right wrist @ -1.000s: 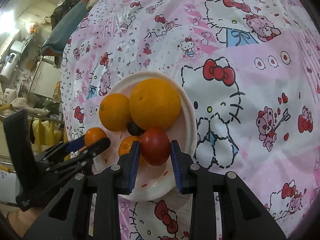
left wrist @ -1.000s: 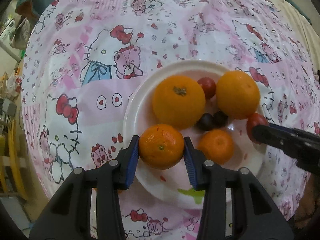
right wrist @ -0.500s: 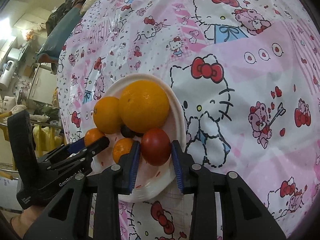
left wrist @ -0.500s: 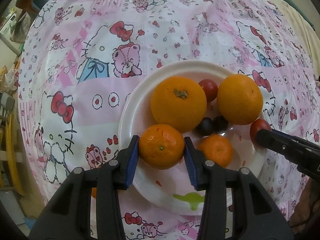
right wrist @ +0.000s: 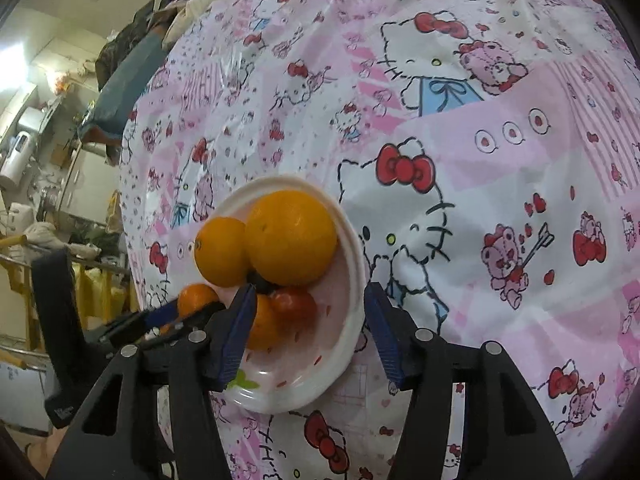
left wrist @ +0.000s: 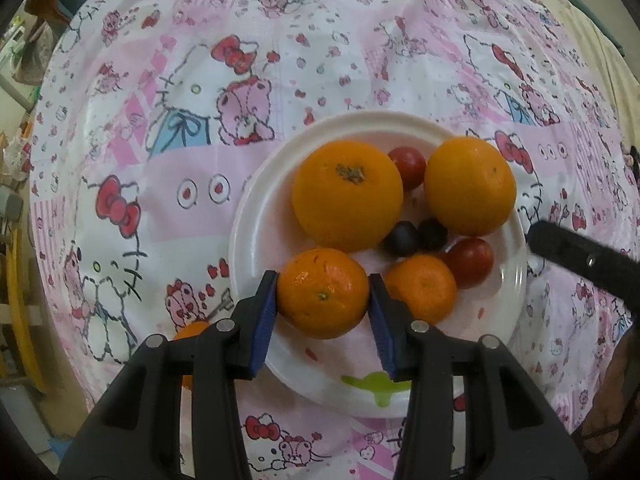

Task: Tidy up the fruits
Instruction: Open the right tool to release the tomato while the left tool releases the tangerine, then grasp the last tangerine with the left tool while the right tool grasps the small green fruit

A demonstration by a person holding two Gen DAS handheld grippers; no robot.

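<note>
Held mandarin (left wrist: 323,293): sitting at the near left edge of the plate, pinched on both sides, just in front of the biggest orange.
Left gripper (left wrist: 323,300): pointing steeply down and clamping the mandarin, its blue pads (left wrist: 267,312) pressing on either flank, probably so the fruit is not rolling while it is being set down or picked up; which of the two I cannot tell.
Tomato (right wrist: 294,305): lying loose on the plate, leaning against a small mandarin (right wrist: 262,322) and not pressed by any pad.
Right gripper (right wrist: 306,328): its jaws are opening, standing wide of the tomato and gripping nothing; the far pad is hanging beyond the plate's rim.
Other fruit: two big oranges (left wrist: 347,194) (left wrist: 470,185), a second tomato (left wrist: 407,166) and two dark grapes (left wrist: 416,234) are crowding the plate's middle, touching one another.
Plate (left wrist: 256,216): gathering the fruit in one white dish.
Stray fruit (left wrist: 191,330): an orange piece is peeking out beside the left gripper, off the plate.
Tablecloth (left wrist: 160,208): a pink cartoon print is covering the table.
</note>
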